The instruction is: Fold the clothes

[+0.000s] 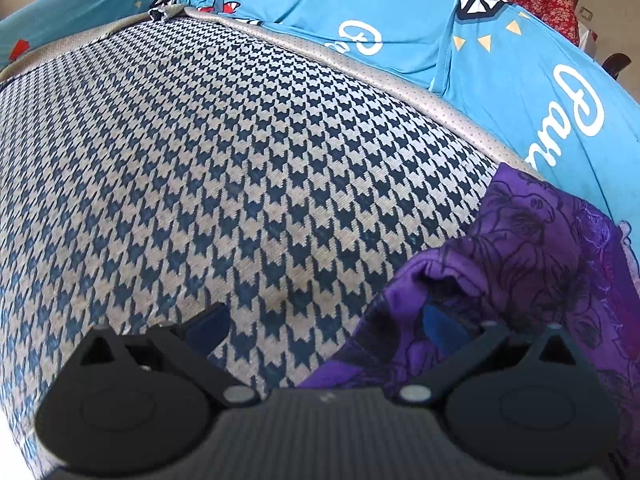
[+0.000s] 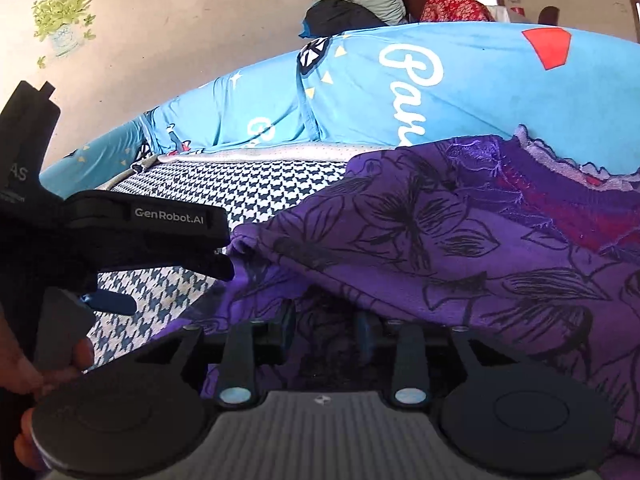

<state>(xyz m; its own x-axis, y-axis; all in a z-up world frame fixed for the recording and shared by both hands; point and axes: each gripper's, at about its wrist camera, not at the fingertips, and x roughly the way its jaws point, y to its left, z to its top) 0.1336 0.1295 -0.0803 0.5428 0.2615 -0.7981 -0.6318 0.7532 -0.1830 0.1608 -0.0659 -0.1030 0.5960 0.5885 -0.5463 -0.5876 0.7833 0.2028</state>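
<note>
A purple garment (image 1: 520,248) with black flower outlines lies bunched on the houndstooth seat (image 1: 240,160), at the right of the left wrist view. My left gripper (image 1: 326,324) is open wide; its right finger (image 1: 444,322) sits in a fold at the cloth's edge, its left one over bare seat. In the right wrist view the purple garment (image 2: 460,240) drapes over my right gripper (image 2: 325,330), whose fingers stand a little apart with cloth hanging between them, pads not pressing. The left gripper (image 2: 176,286) shows there from the side, its upper finger touching the cloth's left edge.
Blue printed cushions (image 1: 400,20) line the back of the seat (image 2: 256,188). Behind them lie a dark pile of clothes (image 2: 340,16) and a red floral cloth (image 2: 452,0). A hand (image 2: 24,364) holds the left gripper. A wall with plant stickers (image 2: 60,16) rises at left.
</note>
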